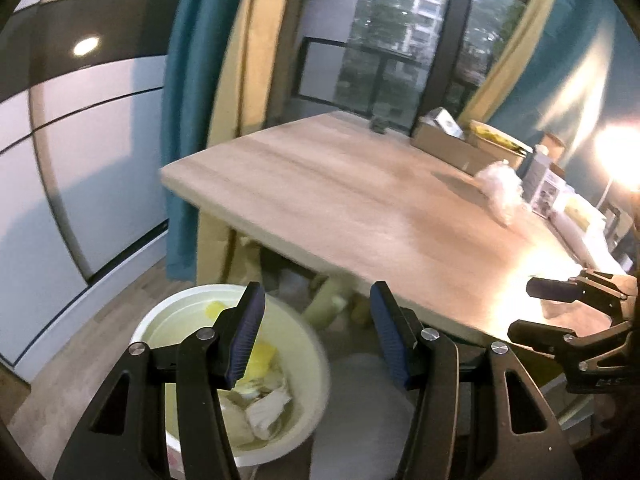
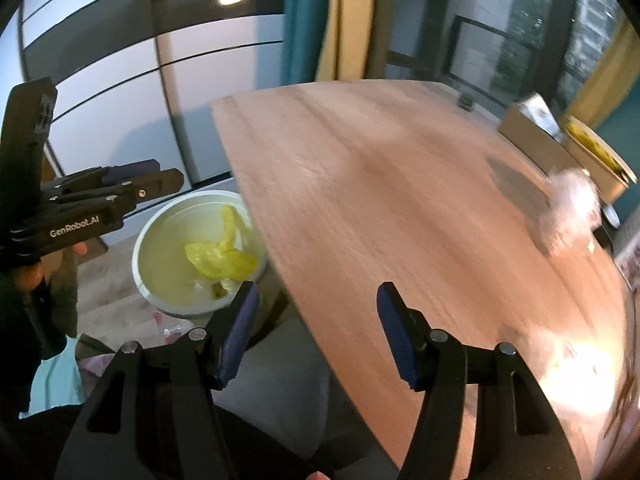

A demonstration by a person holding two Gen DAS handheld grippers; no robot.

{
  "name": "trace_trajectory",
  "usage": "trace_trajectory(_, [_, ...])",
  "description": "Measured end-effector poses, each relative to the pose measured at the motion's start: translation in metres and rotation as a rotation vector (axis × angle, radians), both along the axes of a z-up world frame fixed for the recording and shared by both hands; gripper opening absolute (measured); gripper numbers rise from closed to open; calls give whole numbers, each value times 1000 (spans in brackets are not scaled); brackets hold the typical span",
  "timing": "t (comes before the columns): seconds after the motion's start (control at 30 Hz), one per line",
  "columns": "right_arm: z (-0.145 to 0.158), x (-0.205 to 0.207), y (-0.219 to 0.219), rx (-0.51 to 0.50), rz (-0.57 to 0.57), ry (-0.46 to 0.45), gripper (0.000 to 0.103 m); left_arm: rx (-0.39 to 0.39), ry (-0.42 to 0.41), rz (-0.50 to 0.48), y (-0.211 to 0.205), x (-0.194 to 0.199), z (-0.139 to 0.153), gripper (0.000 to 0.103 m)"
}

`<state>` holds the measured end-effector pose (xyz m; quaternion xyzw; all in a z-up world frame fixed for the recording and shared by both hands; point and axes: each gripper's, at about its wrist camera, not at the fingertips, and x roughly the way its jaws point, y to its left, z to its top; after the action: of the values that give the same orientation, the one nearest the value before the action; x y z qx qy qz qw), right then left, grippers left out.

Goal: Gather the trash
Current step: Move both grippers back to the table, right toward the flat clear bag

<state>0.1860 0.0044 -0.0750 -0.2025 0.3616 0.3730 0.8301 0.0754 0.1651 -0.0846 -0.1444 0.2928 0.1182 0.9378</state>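
Trash in bin; left gripper marked "GenRobot.AI"

Colours here: the desk is light wood grain, going orangey under the lamp glare. The bin is cream-white with bright yellow wrappers and pale crumpled paper inside. Both tongs are black with dark blue ribbed pads. Curtains are teal and mustard yellow, and the tissue wad is white.
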Motion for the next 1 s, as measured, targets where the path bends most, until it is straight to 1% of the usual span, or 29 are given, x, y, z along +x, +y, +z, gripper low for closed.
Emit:
trace_trajectory(0.47, [-8, 18, -102, 57, -196, 38, 63, 47, 6, -150, -76, 42, 18, 58])
trace_trajectory(0.6, [-12, 23, -131, 73, -261, 56, 70, 63, 10, -194, -97, 53, 23, 58])
trace_trajectory(0.7, [-15, 29, -151, 91, -309, 76, 73, 76, 17, -220, -109, 61, 26, 58])
trace_trajectory(0.8, [-16, 36, -167, 119, -349, 98, 75, 85, 22, -242, -121, 71, 30, 58])
trace_trajectory(0.97, [-21, 53, -189, 213, -403, 175, 76, 108, 31, -275, -137, 89, 37, 58])
trace_trajectory(1.0, [-22, 56, -192, 219, -414, 181, 76, 113, 31, -279, -140, 92, 38, 58])
